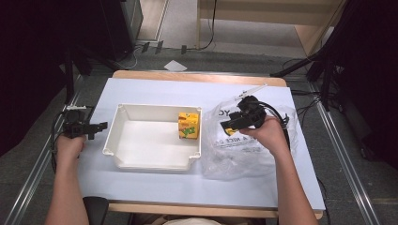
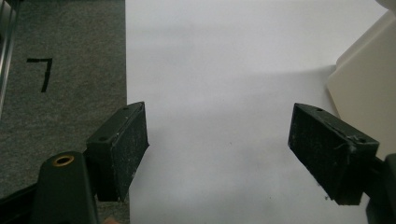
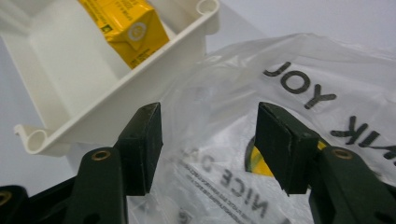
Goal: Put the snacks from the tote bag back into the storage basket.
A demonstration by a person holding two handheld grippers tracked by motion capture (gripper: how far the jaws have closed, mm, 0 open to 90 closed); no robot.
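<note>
The white tray (image 1: 119,140) held 1 yellow carton (image 1: 188,125) at its 3 o'clock wall. The right gripper (image 1: 233,123) hovered parted, empty, over the clear plastic bag (image 1: 244,154); the left gripper (image 1: 96,127) gaped wide at the tray's 9 o'clock.

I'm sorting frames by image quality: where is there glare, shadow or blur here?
High view: dark surrounds, evenly lit table, sheen on the plastic bag. Left gripper view: soft shadow beside the white bin, table nearly washed out. Right gripper view: the juice carton and bag print are soft, the gripper sharper.
</note>
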